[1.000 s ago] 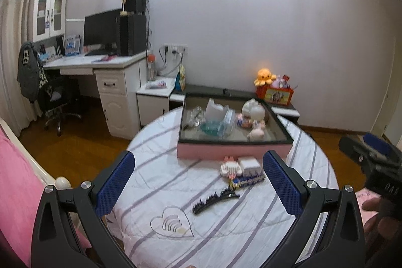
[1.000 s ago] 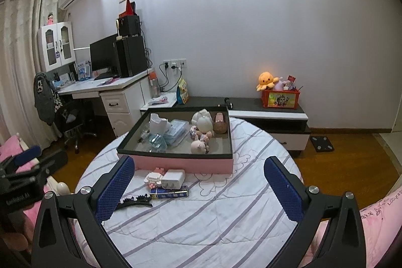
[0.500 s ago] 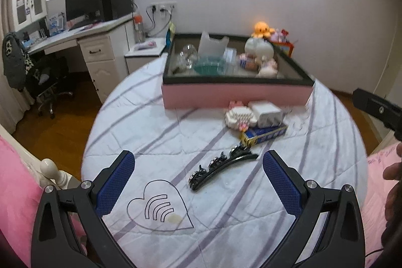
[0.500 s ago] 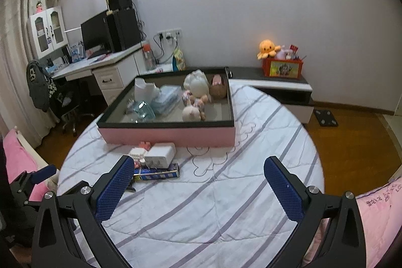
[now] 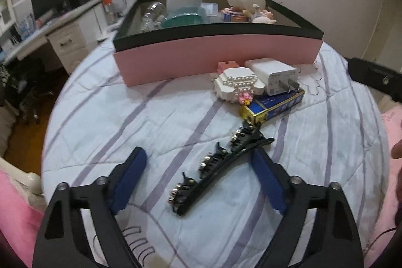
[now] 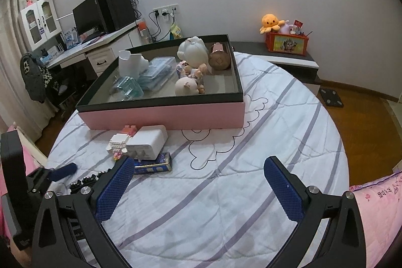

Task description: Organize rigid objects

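A black hair clip (image 5: 216, 167) lies on the striped round table between the open fingers of my left gripper (image 5: 198, 180), which is low over it. Beyond it lie a blue tin (image 5: 276, 104), a white charger (image 5: 273, 75) and a white block toy (image 5: 237, 87), in front of the pink box (image 5: 216, 59) that holds several items. My right gripper (image 6: 201, 190) is open and empty above the table's near side. In its view the charger (image 6: 148, 141), tin (image 6: 153, 165), block toy (image 6: 118, 142), box (image 6: 163, 114) and clip (image 6: 85, 180) lie at the left.
The table (image 6: 251, 155) is round, with wood floor beyond its edge. A desk with a monitor (image 6: 88, 16) stands at the back left, and a low cabinet with an orange plush (image 6: 271, 21) at the back right. Pink bedding (image 6: 377, 202) is at the right.
My left gripper has moved forward and down, so the hair clip now sits between its fingers. My right gripper has moved forward and tilted down over the table.
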Demonstrator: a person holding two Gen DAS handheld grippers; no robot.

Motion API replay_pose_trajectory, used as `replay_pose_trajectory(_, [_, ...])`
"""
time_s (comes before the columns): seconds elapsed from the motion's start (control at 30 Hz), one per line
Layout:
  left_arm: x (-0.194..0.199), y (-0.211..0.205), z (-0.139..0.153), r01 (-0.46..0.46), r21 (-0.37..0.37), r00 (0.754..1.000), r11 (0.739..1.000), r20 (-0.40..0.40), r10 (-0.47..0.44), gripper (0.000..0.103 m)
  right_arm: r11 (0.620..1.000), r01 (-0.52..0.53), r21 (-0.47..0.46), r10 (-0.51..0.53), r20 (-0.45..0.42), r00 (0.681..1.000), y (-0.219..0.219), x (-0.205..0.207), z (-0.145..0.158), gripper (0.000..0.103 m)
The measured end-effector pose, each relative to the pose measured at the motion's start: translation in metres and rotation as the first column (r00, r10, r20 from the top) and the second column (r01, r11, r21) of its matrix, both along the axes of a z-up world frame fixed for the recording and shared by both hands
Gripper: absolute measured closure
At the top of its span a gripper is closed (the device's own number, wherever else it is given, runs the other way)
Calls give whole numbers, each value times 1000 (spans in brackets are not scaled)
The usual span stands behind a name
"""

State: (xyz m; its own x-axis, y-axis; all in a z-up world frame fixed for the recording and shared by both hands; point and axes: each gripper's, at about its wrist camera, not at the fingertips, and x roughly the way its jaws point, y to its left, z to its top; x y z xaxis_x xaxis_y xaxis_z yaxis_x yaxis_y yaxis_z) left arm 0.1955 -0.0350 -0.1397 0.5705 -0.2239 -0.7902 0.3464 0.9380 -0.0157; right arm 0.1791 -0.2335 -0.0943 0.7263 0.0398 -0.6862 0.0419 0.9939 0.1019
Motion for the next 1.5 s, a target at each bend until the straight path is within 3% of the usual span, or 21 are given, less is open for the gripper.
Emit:
replay_pose_trajectory(0.03, [1,-1,0,14,-10,1000,1000,-3,-14,30,1000,-1,2,1,-5,1000,0,3,-2,0])
replay_pose_trajectory(0.23, [4,-4,3,63,-31,998,998,-7,-63,54,1000,-25,5,25,-26,999,9,15,-9,0])
replay_pose_trajectory(0.3, [6,-2,5,68,-30,998,997,0,-68,53,1000,-31,5,31,-29,999,11,17,-10,0])
replay_pose_trajectory(0.4, [11,1,6,49,-13,999,999,23,-49,30,999,-35,6,35,-33,999,13,20,-11,0])
replay_pose_trajectory(0.47, [14,0,5,78,-37,997,996,8,-78,32,999,-39,5,39,-37,999,15,22,-13,0])
replay_pose_trajectory(0.63, [13,-5,3,114,-53,993,992,-3,-114,66,999,-52,4,53,-55,997,20,30,-18,0])
replay_pose_trajectory(0.77, [13,-1,7,112,-95,993,989,-17,-114,85,997,-73,11,74,-62,995,26,35,-21,0])
replay_pose_trajectory(1.13, [17,4,7,60,-126,998,990,-18,-63,85,992,-125,6,125,-107,986,44,65,-37,0])
replay_pose_trajectory(1.2, [15,7,9,45,-129,999,991,-13,-47,85,993,-121,4,121,-118,986,43,70,-43,3])
replay_pose_trajectory(1.3, [15,11,10,28,-137,1000,990,-9,-29,85,991,-133,23,135,-116,984,42,72,-45,22])
replay_pose_trajectory(1.33, [16,12,11,22,-140,1000,990,-9,-24,85,991,-135,14,136,-114,984,43,73,-44,38])
replay_pose_trajectory(1.37, [16,13,11,18,-144,1000,989,-9,-20,85,990,-138,-4,137,-124,983,45,74,-45,48])
replay_pose_trajectory(1.5, [18,16,12,6,-157,1000,988,-11,-7,85,989,-148,-17,144,-135,980,49,80,-51,54])
